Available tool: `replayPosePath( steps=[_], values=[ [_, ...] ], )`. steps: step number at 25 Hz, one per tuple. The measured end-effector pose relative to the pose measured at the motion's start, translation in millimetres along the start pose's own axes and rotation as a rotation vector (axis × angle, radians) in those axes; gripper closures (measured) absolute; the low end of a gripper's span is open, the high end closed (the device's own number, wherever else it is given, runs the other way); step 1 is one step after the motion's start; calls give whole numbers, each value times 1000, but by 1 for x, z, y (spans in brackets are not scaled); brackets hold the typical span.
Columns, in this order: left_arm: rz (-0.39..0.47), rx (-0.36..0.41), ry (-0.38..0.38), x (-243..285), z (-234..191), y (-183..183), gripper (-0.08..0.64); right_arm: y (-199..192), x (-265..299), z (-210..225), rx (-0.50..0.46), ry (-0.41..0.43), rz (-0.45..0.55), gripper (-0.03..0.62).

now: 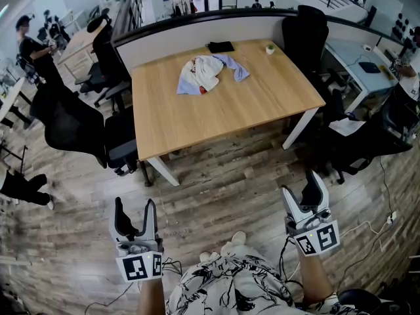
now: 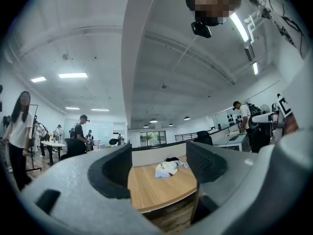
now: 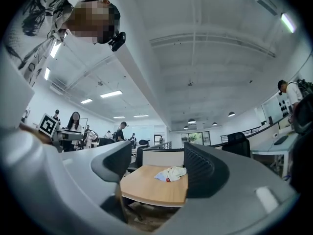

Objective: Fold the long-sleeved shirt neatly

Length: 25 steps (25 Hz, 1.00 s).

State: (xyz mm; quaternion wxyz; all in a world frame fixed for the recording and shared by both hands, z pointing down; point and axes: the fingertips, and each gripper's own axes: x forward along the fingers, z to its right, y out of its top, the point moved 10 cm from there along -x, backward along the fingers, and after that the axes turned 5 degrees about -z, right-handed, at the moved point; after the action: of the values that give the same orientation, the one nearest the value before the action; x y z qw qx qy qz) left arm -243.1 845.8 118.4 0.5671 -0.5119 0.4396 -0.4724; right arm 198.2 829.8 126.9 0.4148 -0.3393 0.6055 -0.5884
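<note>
A crumpled long-sleeved shirt [image 1: 209,72], white and pale blue with a red spot, lies bunched at the far middle of the wooden table [image 1: 197,120]. It shows small and distant as the shirt [image 2: 168,168] in the left gripper view and the shirt [image 3: 171,173] in the right gripper view. My left gripper [image 1: 136,210] hangs low at the left over the floor, well short of the table, jaws apart and empty. My right gripper [image 1: 304,190] hovers low at the right, also open and empty.
A black flat object [image 1: 220,46] and a small potted plant [image 1: 270,48] sit at the table's far edge by a partition. Black office chairs [image 1: 79,126] stand left of the table, and another chair [image 1: 306,41] at its right. Cables [image 1: 367,231] trail on the wooden floor. People stand at desks behind.
</note>
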Motion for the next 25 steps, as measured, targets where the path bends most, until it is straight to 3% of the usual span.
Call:
replayPosePath(
  steps=[6,9,14,25],
  values=[
    [-11,-1,-11,6,6,0,125,-3,2,6,0,-10,-11,190],
    [-20,-12,-12,9,8,-3,68,-6,5,9,-15,0,-18,115],
    [-27,-37,4,18,14,-7,-41,-13,11,16,-6,15,-39,74],
    [-54,-7,14,50,50,-6,-41,-24,23,66,73,24,-18,61]
  ],
)
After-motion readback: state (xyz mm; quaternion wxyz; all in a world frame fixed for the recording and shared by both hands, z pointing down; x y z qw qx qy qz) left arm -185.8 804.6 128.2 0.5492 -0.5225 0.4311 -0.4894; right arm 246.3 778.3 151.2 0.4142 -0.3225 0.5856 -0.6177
